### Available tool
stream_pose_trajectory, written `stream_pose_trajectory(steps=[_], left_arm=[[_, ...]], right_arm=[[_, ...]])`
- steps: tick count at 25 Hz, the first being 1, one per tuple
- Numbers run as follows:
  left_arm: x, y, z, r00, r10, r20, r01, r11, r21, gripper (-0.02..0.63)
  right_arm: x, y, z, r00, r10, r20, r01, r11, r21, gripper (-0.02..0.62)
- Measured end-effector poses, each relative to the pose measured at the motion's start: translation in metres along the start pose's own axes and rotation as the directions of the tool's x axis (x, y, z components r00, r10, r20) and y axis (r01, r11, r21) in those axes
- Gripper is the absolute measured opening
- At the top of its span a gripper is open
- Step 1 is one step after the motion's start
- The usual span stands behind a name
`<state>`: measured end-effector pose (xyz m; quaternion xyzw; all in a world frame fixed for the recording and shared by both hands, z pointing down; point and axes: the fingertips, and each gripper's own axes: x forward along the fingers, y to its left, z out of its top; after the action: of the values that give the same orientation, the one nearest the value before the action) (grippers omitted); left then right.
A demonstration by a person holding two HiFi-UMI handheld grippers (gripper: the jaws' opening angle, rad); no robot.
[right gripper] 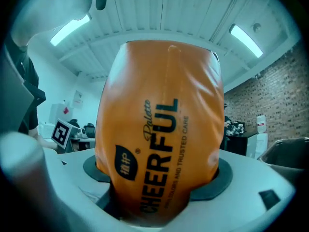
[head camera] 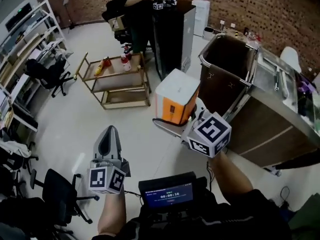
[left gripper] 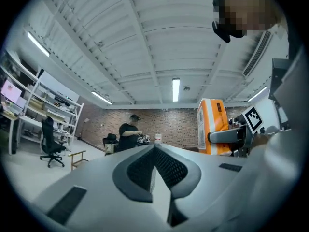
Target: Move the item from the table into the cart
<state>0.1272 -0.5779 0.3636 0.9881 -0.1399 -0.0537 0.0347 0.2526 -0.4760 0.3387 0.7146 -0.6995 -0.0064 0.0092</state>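
Brick wall [head camera: 280,11], pale floor [head camera: 125,131], orange pack [head camera: 174,103] near cart [head camera: 220,86]

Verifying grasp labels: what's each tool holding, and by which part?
Right tool grips the orange pack by its lower end, jaws on opposite sides. Left tool is shut and empty.

the pack [head camera: 175,95] sits in the right claw [head camera: 183,116], just left of the cart [head camera: 220,86]; left claw [head camera: 108,134] farther left.
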Motion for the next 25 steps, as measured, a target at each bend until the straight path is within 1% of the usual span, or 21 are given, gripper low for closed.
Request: stream_pose_trajectory(steps=[2,4,6,8,10,12,16,21,23,25], left_arm=[[0.020,-0.004,-0.007,0.996,-0.084,-0.003,0.084,0.996,-0.012,0.008],[0.050,-0.018,-0.014,0.989,-0.149,-0.014,0.149,0.989,-0.028,0.008],[0.093,-0.049,-0.022,0.978,-0.207,-0.020,0.206,0.978,-0.045,0.008],[0.140,-0.093,-0.029,0.961,-0.276,-0.017,0.275,0.960,-0.047,0.008],[0.185,-0.143,-0.035,0.939,-0.344,-0.005,0.343,0.939,-0.033,0.008],[0.216,-0.181,-0.038,0.918,-0.397,0.009,0.397,0.918,-0.017,0.008],[0.253,-0.231,-0.038,0.870,-0.493,0.023,0.493,0.870,-0.016,0.008],[0.338,-0.320,-0.026,0.814,-0.581,0.034,0.581,0.814,-0.017,0.008],[0.366,-0.342,-0.018,0.780,-0.624,0.045,0.625,0.781,-0.012,0.008],[0.391,-0.359,-0.012,0.735,-0.674,0.069,0.676,0.737,-0.001,0.008]], right_arm=[[-0.005,-0.013,-0.001,0.997,-0.075,0.004,0.075,0.997,0.012,0.405],[-0.017,-0.037,-0.003,0.990,-0.140,0.005,0.140,0.990,0.024,0.405],[-0.039,-0.078,-0.005,0.981,-0.196,-0.003,0.196,0.980,0.022,0.405],[-0.072,-0.127,-0.006,0.969,-0.247,0.000,0.247,0.968,0.032,0.405],[-0.112,-0.176,-0.005,0.953,-0.302,0.012,0.301,0.952,0.056,0.405],[-0.143,-0.209,-0.006,0.936,-0.351,0.013,0.349,0.935,0.062,0.405],[-0.179,-0.245,0.003,0.918,-0.396,0.014,0.395,0.918,0.042,0.405],[-0.240,-0.334,0.022,0.897,-0.442,0.023,0.441,0.897,0.036,0.405],[-0.253,-0.360,0.027,0.889,-0.457,0.021,0.456,0.889,0.033,0.405],[-0.258,-0.383,0.028,0.881,-0.472,-0.009,0.472,0.881,0.006,0.405]])
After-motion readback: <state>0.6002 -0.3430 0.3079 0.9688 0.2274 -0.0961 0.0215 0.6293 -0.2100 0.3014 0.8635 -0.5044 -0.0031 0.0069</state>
